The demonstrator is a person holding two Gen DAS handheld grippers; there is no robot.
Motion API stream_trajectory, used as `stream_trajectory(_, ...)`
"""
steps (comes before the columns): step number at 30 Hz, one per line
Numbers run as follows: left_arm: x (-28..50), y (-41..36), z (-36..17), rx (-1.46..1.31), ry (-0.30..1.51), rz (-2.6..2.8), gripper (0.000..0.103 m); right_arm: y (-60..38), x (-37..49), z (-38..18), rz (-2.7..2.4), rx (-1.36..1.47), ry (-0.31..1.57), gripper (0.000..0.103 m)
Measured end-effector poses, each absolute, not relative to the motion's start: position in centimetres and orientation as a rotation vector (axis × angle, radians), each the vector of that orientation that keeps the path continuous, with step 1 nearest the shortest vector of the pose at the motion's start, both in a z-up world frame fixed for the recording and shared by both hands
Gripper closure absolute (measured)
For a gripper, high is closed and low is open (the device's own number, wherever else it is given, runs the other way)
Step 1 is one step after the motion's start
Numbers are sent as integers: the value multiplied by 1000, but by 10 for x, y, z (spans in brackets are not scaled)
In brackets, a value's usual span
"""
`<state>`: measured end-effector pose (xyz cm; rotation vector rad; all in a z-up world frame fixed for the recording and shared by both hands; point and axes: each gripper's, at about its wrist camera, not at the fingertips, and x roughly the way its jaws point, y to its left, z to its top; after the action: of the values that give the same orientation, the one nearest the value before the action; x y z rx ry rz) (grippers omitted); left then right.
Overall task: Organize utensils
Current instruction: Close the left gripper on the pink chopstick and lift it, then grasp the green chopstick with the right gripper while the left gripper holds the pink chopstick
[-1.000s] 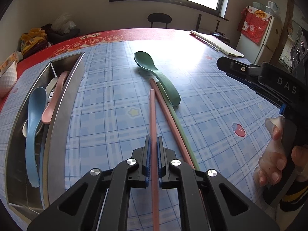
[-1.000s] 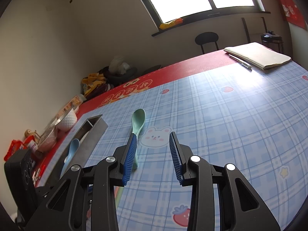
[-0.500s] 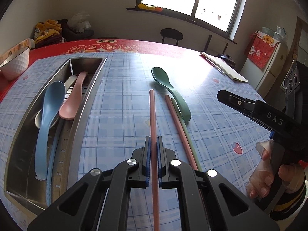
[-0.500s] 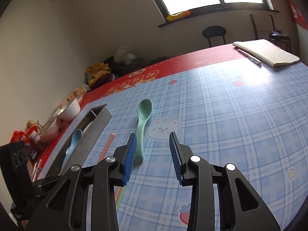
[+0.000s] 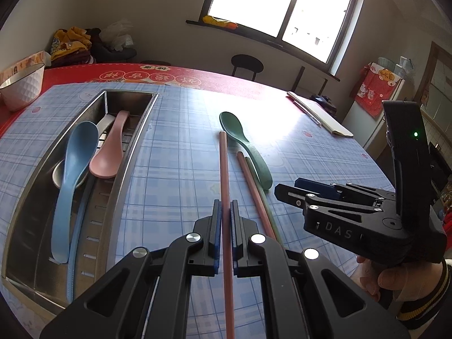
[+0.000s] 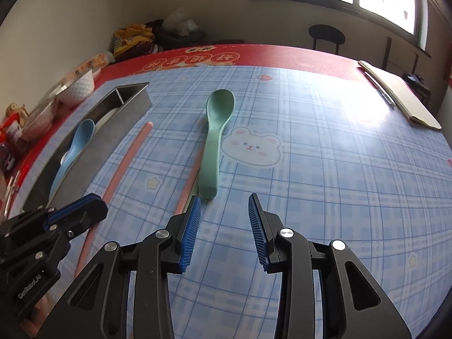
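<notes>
My left gripper (image 5: 225, 206) is shut on a pink chopstick (image 5: 223, 169) that points forward over the cloth, right of the steel utensil tray (image 5: 118, 175). A second pink chopstick (image 5: 254, 192) and a green one (image 5: 255, 171) lie beside the green spoon (image 5: 243, 144). In the right wrist view my right gripper (image 6: 224, 202) stands open just short of the green spoon's (image 6: 214, 130) handle end, nothing between its fingers. The left gripper (image 6: 84, 209) and its pink chopstick (image 6: 124, 163) show at the left. The tray holds a blue spoon (image 5: 72, 169) and a pink spoon (image 5: 110, 152).
A white bowl (image 5: 21, 87) stands at the table's far left corner, with snack packets behind it. A folded notebook with a pen (image 5: 319, 113) lies at the far right. A person's hand (image 5: 401, 279) holds the right gripper's handle. A stool (image 5: 247, 63) stands beyond the table.
My left gripper has lifted and swung with the pink chopstick, so the tray now shows more fully. My right gripper has moved left toward the green spoon's handle, and now sits close beside the left one.
</notes>
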<state>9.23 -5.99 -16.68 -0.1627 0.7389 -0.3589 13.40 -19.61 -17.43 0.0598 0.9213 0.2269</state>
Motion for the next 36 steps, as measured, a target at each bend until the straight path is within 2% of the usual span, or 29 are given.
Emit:
stream_trajectory(8, 90, -53, -166, -209, 719, -386, 97, -182, 132, -180, 208, 58, 974, 68)
stream_trajectory(19, 88, -50, -165, -223, 712, -396, 97, -174, 121, -176, 143, -97, 943, 70)
stream_trajectory(23, 89, -50, -165, -224, 713, -400, 97, -181, 114, -175, 125, -109, 942, 86)
stream_trajectory(26, 89, -50, -165, -226, 714, -404, 97, -181, 108, -177, 123, -138, 954, 90)
stream_trajectory(36, 89, -50, -165, -228, 712, -414, 97, -182, 95, -181, 131, -137, 928, 93)
